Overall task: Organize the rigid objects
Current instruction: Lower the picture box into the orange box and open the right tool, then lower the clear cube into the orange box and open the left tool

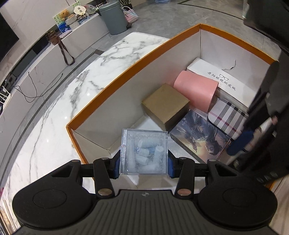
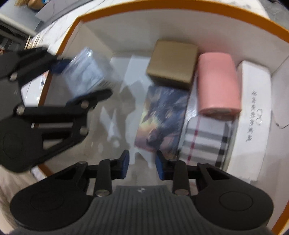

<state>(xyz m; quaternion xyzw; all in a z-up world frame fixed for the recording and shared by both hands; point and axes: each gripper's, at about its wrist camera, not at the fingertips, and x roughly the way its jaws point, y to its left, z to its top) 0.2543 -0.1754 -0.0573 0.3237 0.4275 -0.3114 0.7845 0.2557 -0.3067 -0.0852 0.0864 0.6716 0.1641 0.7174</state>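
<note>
My left gripper [image 1: 144, 162] is shut on a clear plastic cube [image 1: 144, 151] with pale pieces inside, held over the near left corner of an orange-rimmed white box [image 1: 126, 72]. The right wrist view shows that left gripper [image 2: 84, 77] and the cube [image 2: 84, 72], blurred, at the left. My right gripper [image 2: 141, 166] hangs open over the box floor with nothing between its blue pads. In the box lie a gold carton [image 1: 165, 104], a pink cylinder [image 1: 196, 88], a picture-printed flat box [image 1: 200, 141], a plaid case [image 1: 227, 115] and a white glasses box [image 1: 225, 77].
The box stands on a white marble table [image 1: 54, 126]. Bare box floor [image 2: 115, 108] lies left of the picture-printed box. Beyond the table are a grey bin [image 1: 113, 16], a low white shelf with a brown bag [image 1: 54, 38], and cables on the floor.
</note>
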